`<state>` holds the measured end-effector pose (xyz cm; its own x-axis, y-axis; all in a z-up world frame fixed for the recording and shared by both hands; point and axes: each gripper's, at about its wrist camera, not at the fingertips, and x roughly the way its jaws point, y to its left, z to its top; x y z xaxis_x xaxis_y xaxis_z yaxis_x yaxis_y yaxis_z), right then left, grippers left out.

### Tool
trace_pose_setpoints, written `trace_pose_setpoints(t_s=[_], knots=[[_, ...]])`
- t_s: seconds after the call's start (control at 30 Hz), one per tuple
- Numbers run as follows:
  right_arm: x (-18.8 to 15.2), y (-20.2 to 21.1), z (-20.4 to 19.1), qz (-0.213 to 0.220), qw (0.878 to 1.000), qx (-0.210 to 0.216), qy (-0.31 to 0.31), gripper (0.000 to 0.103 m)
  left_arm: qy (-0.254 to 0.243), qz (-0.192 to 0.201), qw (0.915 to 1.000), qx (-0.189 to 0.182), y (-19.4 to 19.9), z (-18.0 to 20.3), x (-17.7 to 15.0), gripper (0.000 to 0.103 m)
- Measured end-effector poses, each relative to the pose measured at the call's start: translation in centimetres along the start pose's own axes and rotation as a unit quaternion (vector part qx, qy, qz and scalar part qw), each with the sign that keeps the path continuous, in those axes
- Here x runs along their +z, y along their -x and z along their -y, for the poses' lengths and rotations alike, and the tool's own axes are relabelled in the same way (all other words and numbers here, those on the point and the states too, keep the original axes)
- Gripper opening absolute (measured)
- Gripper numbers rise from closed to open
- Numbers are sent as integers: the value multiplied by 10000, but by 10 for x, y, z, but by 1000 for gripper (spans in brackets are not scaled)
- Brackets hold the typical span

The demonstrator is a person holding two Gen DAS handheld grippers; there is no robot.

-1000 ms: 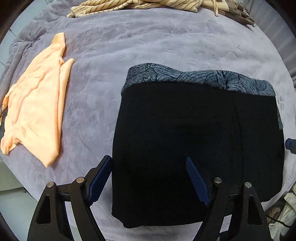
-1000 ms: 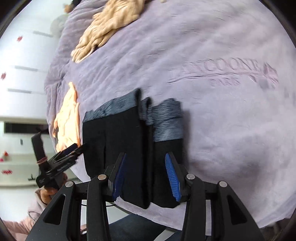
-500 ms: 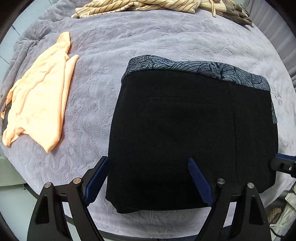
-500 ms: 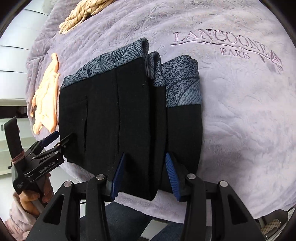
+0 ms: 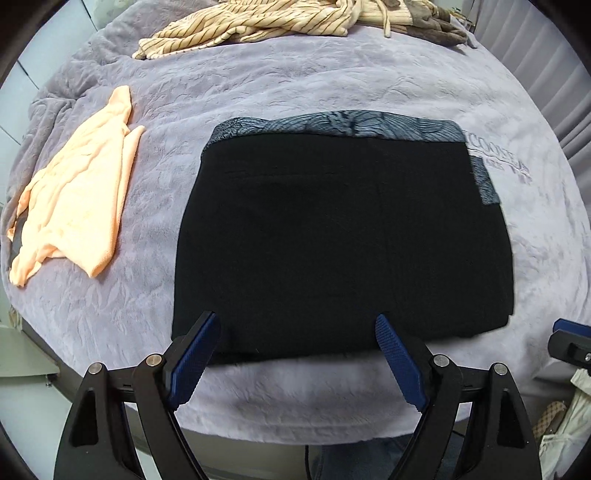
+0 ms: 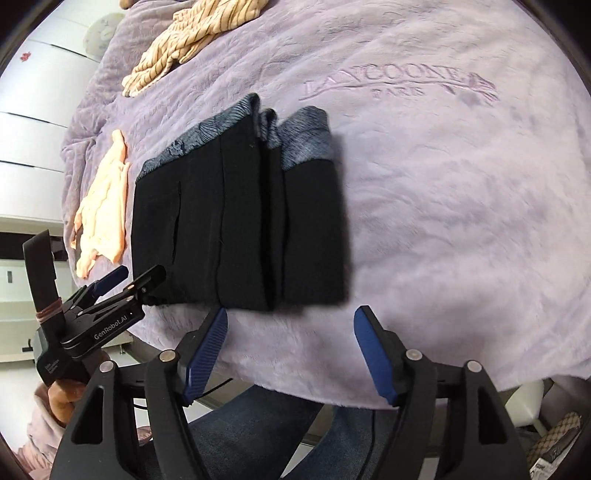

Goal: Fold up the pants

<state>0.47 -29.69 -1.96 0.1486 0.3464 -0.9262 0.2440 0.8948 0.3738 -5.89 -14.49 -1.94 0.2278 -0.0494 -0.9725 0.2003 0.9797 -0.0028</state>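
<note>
The black pants (image 5: 343, 236) lie folded into a flat rectangle on the lilac blanket, their grey leaf-print cuffs (image 5: 343, 123) along the far edge. From the right wrist view the folded pants (image 6: 240, 229) show several stacked layers. My left gripper (image 5: 295, 341) hovers open at the near edge of the pants with nothing pinched. My right gripper (image 6: 291, 332) stands just off the near edge of the pants, its jaws opening, with only blanket between them. The left gripper (image 6: 110, 280) also shows at the pants' left corner, held by a hand.
An orange garment (image 5: 77, 184) lies left of the pants. A striped beige garment (image 5: 258, 22) sits at the far edge of the blanket (image 5: 332, 70), which bears embossed lettering (image 6: 402, 79). The person's jeans-clad legs (image 6: 280, 435) are below the bed edge.
Both grippers have drawn back towards the near edge of the bed. The right gripper's jaws, half a second ago narrow around the pants' edge, now stand wide and clear of the cloth.
</note>
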Motion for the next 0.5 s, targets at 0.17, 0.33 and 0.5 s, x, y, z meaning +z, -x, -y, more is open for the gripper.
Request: trace_pose_setpoints(t_s=[0.17, 0.33, 0.5], knots=[[-16, 7, 6, 114, 9999, -44, -114, 80, -55, 23, 10000, 2, 15, 12, -23, 93], [-29, 14, 5, 294, 9992, 140, -223, 83, -139, 13, 9999, 63, 28, 17, -41, 103], [-39, 18, -2, 353, 9992, 103, -163, 87, -180, -18, 9998, 115, 36, 15, -47, 103]])
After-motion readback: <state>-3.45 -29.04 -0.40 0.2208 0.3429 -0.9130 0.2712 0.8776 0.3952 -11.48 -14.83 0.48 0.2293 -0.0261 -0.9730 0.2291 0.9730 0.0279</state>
